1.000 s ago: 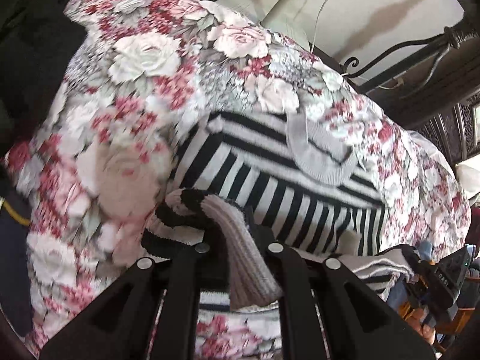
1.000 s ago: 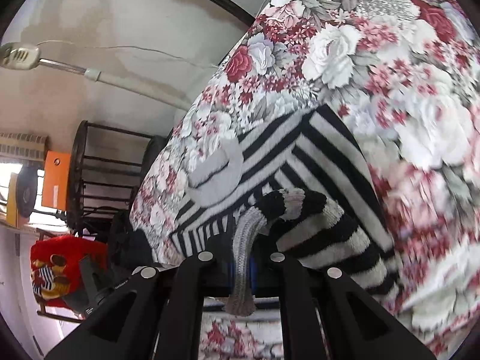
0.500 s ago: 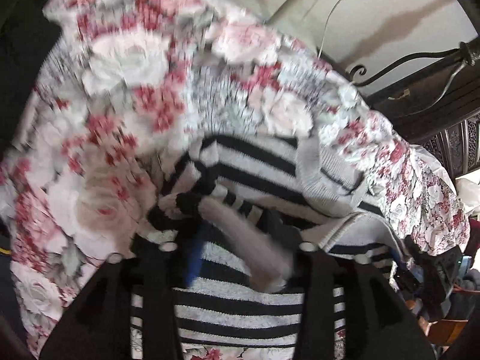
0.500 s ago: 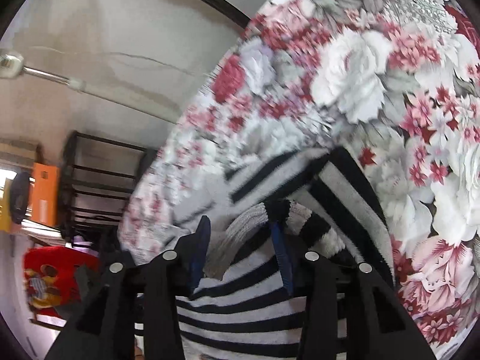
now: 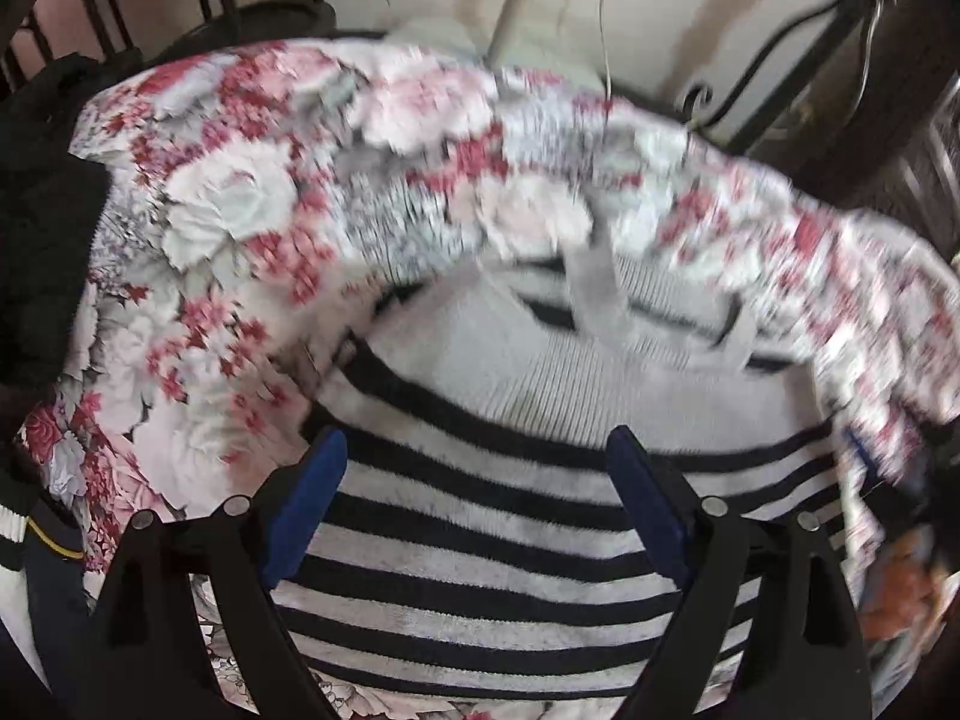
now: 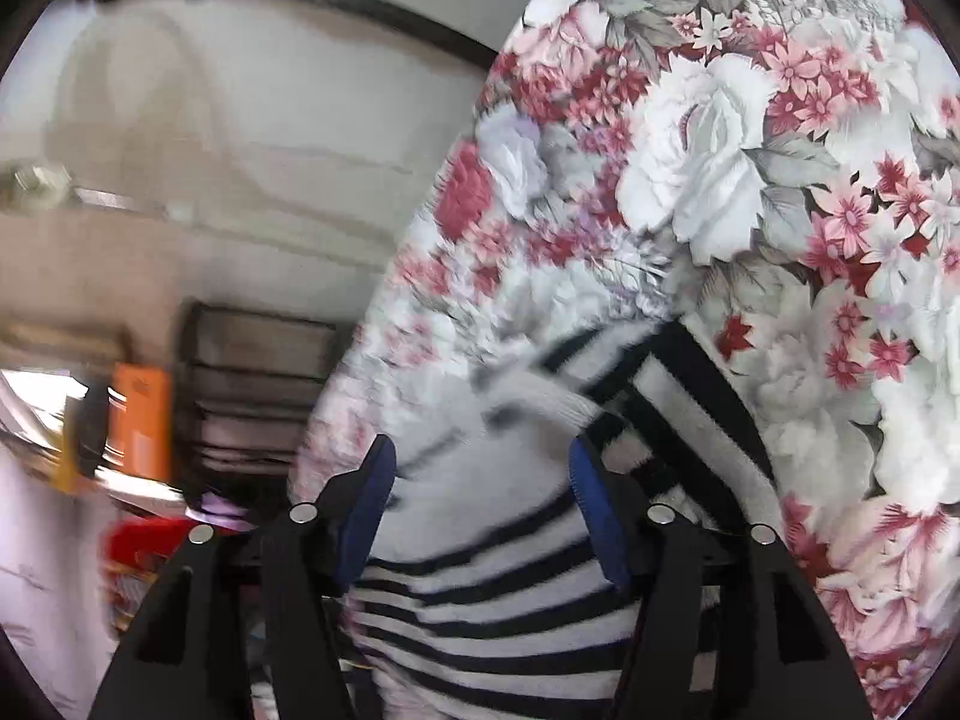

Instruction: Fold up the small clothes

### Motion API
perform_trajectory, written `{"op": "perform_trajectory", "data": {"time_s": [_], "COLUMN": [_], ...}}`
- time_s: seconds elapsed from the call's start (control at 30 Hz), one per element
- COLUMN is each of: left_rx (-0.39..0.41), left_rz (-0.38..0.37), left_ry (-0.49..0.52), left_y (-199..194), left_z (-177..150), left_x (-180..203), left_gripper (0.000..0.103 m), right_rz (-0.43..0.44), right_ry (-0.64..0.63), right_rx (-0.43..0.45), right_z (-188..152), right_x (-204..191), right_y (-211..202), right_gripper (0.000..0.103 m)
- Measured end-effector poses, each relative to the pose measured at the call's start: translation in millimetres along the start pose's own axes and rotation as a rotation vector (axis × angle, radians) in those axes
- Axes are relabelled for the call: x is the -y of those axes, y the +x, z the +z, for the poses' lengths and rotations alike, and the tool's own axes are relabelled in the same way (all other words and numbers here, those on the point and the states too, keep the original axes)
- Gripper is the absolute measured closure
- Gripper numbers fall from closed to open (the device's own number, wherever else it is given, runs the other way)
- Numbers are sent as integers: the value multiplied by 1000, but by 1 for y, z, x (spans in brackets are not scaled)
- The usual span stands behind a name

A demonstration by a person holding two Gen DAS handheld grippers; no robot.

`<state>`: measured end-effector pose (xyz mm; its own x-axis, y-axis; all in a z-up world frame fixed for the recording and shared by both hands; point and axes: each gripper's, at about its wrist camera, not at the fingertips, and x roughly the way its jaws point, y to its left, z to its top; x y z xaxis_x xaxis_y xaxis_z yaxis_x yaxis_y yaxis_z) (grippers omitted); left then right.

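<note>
A black-and-white striped knit sweater [image 5: 480, 540] lies folded over on the floral bedspread [image 5: 228, 228], its pale ribbed hem band [image 5: 576, 384] on top toward the far side. My left gripper [image 5: 480, 468] hangs just above the stripes, its jaws opening wide, nothing pinched between the blue pads. In the right wrist view the same sweater [image 6: 480, 600] lies below my right gripper [image 6: 480, 480], whose jaws are also opening, free of the cloth. A folded sleeve [image 6: 678, 396] lies past its right finger.
The floral bedspread [image 6: 750, 150] spreads to the right. A dark metal bed frame [image 5: 828, 48] and wall stand behind the bed. Black clothing [image 5: 42, 228] is piled at the left. An orange box [image 6: 141, 420] and dark shelf [image 6: 264, 384] stand beyond the bed's edge.
Both grippers were shut on the sweater's ribbed edge; they carried it over the garment, lowered it and let go. The fold now lies flat and both pairs of jaws stand apart.
</note>
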<state>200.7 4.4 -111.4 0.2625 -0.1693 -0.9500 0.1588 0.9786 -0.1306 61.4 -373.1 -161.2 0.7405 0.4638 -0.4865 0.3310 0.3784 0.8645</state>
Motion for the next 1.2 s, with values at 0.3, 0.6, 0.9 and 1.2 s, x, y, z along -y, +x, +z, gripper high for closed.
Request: {"op": "perform_trajectory", "data": {"time_s": [0.3, 0.6, 0.9, 1.2], "left_rx": [-6, -90, 13, -114], "left_rz": [122, 202, 194, 274], "left_ry": [20, -120, 250, 332], "left_y": [24, 50, 7, 60], "left_z": [-4, -7, -50, -95], "left_x": [-4, -42, 53, 55], "left_gripper": [18, 6, 6, 4], "right_rz": [-254, -483, -441, -492], "right_ry": [-405, -286, -577, -427], "right_rx": [-103, -64, -282, -406], "right_z": [-40, -28, -121, -136], "right_x": [-59, -8, -66, -20], "right_y": [39, 52, 86, 111], "right_gripper": [77, 96, 94, 101]}}
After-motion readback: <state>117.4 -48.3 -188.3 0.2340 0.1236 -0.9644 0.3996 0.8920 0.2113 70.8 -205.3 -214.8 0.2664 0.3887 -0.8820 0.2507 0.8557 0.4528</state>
